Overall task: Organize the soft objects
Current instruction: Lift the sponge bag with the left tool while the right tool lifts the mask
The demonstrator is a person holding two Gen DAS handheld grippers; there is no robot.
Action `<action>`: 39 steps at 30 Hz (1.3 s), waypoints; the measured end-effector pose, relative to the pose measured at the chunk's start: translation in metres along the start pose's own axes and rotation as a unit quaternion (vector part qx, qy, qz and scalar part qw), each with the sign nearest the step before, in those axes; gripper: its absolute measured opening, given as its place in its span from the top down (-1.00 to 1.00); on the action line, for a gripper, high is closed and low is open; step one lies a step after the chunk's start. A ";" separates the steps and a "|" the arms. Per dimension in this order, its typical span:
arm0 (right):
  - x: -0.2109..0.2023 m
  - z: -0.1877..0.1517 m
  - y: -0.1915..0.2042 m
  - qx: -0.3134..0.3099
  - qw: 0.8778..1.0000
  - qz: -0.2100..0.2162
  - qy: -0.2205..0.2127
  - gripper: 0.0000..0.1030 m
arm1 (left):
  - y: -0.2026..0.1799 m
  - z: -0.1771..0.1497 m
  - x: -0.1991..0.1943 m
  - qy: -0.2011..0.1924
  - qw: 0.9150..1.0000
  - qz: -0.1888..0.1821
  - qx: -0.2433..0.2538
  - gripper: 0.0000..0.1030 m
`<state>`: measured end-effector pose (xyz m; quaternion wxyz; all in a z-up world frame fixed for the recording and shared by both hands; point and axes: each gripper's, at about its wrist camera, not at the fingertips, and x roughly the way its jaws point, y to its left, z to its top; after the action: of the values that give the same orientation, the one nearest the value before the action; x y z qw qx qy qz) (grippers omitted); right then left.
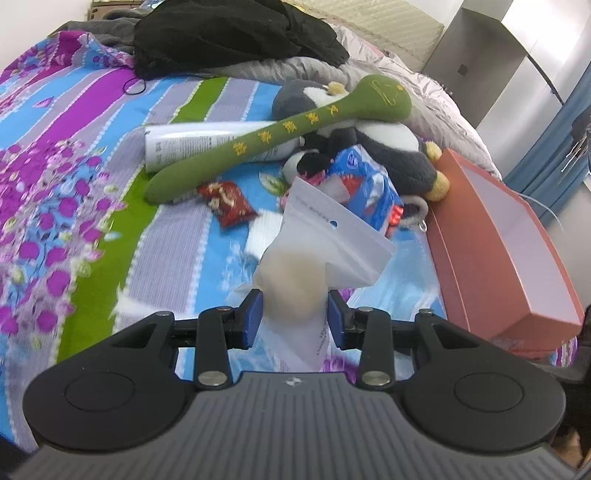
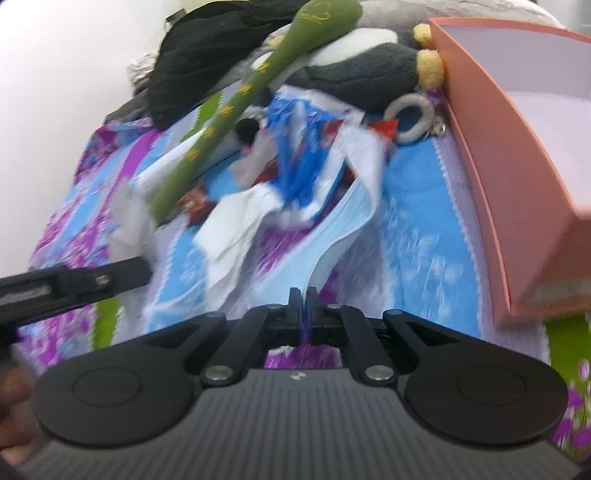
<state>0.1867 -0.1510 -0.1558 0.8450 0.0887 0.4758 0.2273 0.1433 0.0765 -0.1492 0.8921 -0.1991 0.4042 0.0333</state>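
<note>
Gripping a translucent white pouch [image 1: 295,280] with beige soft contents, left tool [image 1: 295,317]: blue pads pressed against both sides of the pouch, pouch lifted above the bedsheet [image 1: 74,155].

Clamped fully together on the edge of a light blue face mask [image 2: 332,236], right tool [image 2: 303,299]: mask trailing up toward 12 o'clock from the fingertips, over the striped floral sheet.

Remaining soft items, left wrist view:
- Green plush stick [image 1: 273,136] with yellow embroidery, lying diagonally at 12 o'clock, resting across a white tube [image 1: 192,146].
- Penguin plush [image 1: 384,144], grey, white and black, at 1 o'clock, partly under the green stick.
- Blue-and-white plastic packet [image 1: 373,184] just beyond the pouch, touching the penguin.
- Red snack wrapper [image 1: 227,203] at 11 o'clock, near the tip of the green stick.
- Black garment [image 1: 229,33] heaped at the far side of the bed.

Container: open salmon-pink box [image 1: 509,236] with pale interior, at 3 o'clock on the bed edge, just beside the penguin's yellow feet. Right wrist view: same box at 2 o'clock; picture blurred, fine detail not readable.
</note>
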 end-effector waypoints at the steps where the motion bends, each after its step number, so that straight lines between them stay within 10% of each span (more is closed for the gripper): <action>1: -0.005 -0.005 0.001 0.003 1.000 0.008 0.005 0.90 | 0.000 -0.005 -0.003 0.003 1.000 0.002 -0.003 0.16; 12: -0.033 -0.044 -0.007 0.004 1.000 -0.021 0.020 0.80 | -0.001 -0.048 -0.019 0.036 0.999 0.005 -0.008 0.16; 18: -0.050 -0.039 -0.007 -0.018 0.997 -0.063 -0.035 -0.24 | 0.002 -0.047 -0.018 0.034 0.999 0.007 -0.010 0.15; 39: 0.029 -0.051 0.018 -0.146 0.985 -0.094 -0.007 -0.32 | 0.010 -0.046 -0.004 0.041 0.999 0.020 -0.016 0.14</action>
<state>0.1510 -0.1248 -0.1982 0.8697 -0.0791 0.4384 0.2128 0.1055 0.0683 -0.1770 0.8704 -0.2069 0.4440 0.0495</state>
